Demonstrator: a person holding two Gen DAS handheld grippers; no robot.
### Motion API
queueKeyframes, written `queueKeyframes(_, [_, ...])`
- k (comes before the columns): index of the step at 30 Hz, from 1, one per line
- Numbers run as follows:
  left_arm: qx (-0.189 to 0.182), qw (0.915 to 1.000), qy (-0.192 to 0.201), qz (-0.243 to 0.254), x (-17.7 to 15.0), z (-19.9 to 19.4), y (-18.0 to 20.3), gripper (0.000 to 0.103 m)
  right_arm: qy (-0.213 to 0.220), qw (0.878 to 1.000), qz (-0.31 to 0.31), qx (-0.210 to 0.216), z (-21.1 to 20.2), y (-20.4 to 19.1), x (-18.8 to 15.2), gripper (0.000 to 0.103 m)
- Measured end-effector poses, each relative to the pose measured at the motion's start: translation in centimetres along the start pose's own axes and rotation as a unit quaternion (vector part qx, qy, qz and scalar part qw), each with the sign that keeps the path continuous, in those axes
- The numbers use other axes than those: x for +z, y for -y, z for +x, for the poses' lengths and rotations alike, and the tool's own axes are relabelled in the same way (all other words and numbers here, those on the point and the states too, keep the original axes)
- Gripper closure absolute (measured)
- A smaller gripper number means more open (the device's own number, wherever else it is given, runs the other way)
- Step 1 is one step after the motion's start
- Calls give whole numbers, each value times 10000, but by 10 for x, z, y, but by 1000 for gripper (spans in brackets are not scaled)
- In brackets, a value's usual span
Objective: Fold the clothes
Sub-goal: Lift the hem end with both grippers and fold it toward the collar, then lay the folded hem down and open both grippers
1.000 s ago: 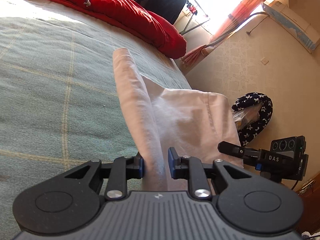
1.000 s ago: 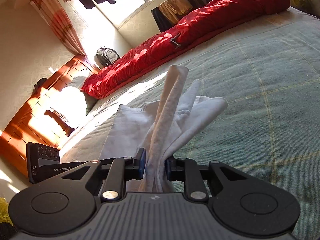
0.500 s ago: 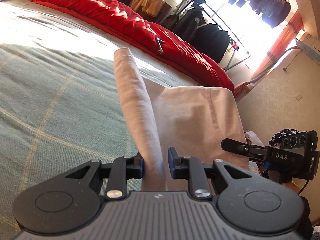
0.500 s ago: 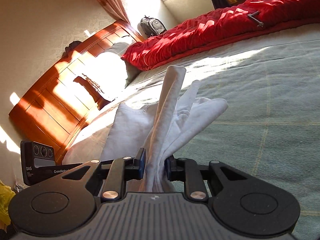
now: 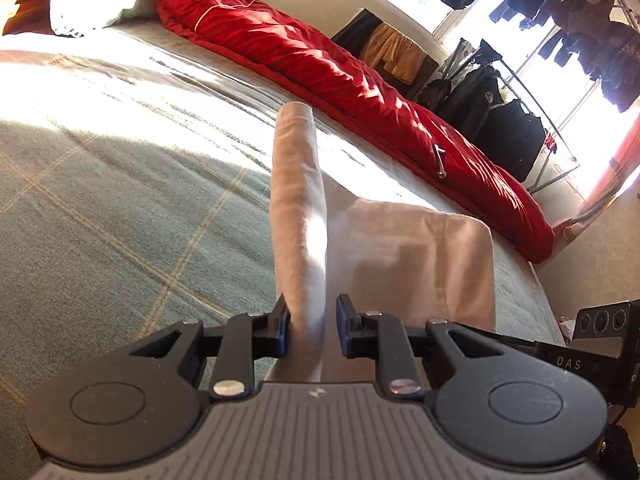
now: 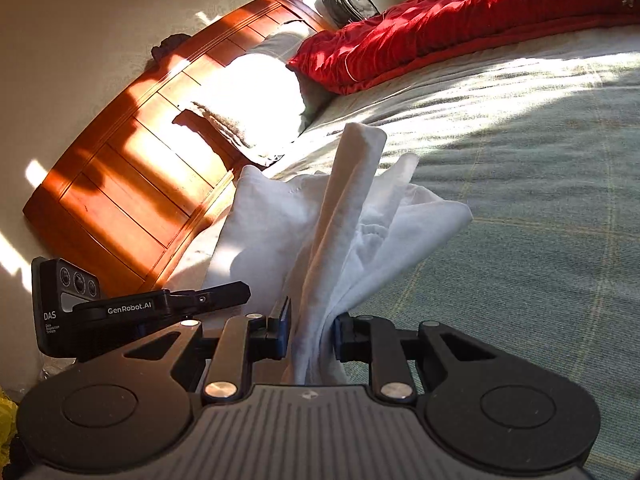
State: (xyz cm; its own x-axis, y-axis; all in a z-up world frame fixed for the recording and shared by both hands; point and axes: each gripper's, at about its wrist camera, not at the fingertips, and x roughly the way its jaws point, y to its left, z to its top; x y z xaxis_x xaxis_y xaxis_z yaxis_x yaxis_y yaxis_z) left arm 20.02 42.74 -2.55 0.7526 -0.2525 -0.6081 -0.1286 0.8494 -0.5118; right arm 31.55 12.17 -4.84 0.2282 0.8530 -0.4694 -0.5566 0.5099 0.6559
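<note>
A white garment [image 5: 400, 248] hangs stretched between both grippers above a green checked bedspread [image 5: 100, 216]. My left gripper [image 5: 310, 330] is shut on one bunched edge of it, and a rolled fold sticks up from the jaws. My right gripper [image 6: 310, 334] is shut on the opposite edge of the white garment [image 6: 352, 220], with several folds fanning up out of the jaws. The right gripper [image 5: 600, 352] shows at the right edge of the left wrist view. At the left of the right wrist view is the left gripper [image 6: 120, 304].
A red quilt [image 5: 340, 60] lies along the bed's far side. A white pillow [image 6: 248, 100] rests against the wooden headboard [image 6: 120, 168]. A rack of dark clothes [image 5: 520, 92] stands by the bright window.
Both grippers have swung sideways across the room with the garment still clamped. The views now face the headboard, pillow and window instead of the wall and the foot of the bed.
</note>
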Motion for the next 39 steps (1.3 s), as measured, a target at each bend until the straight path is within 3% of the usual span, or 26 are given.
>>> queueKeyframes(10, [159, 9991, 91, -374, 5, 26, -44, 82, -492, 9985, 118, -196, 31, 22, -31, 66])
queueKeyframes(11, [261, 9990, 143, -321, 4, 24, -44, 82, -503, 9984, 216, -128, 29, 27, -31, 63])
queueKeyframes(14, [602, 9977, 312, -86, 3, 15, -41, 77, -358, 9974, 614, 66, 19, 47, -29, 33])
queueKeyframes(18, [902, 9938, 608, 247, -2, -5, -30, 73, -120, 9895, 1411, 277, 14, 79, -20, 28])
queueKeyframes(22, [482, 9966, 490, 460, -19, -9, -14, 54, -58, 9832, 1795, 314, 27, 99, -11, 31])
queueKeyframes(24, [454, 9972, 286, 521, -30, -1, -12, 48, 5, 9857, 1660, 284, 30, 99, -2, 52])
queueKeyframes(25, [440, 9973, 184, 552, -35, 4, -11, 46, 65, 9886, 1490, 226, 30, 95, 4, 72])
queueKeyframes(26, [426, 9974, 82, 583, -40, 8, -10, 42, 129, 9914, 1288, 206, 29, 90, 10, 75])
queueKeyframes(28, [442, 9972, -74, 605, -50, 16, -11, 42, 246, 9957, 895, -50, 29, 81, 20, 76])
queueKeyframes(31, [468, 9970, -12, 618, -54, 16, -11, 42, 153, 9962, 232, -828, 31, 70, 26, 73])
queueKeyframes(33, [576, 9953, 35, 779, -56, 10, -2, 41, 171, 9940, -81, -1076, 24, 62, 24, 72])
queueKeyframes(36, [842, 9882, 92, 1272, -63, 1, 16, 33, 488, 9899, -778, -1076, -1, 34, 17, 72])
queueKeyframes(39, [942, 9780, 94, 1860, -78, -4, 34, 23, 237, 9807, -1688, -953, -1, 2, 1, 70])
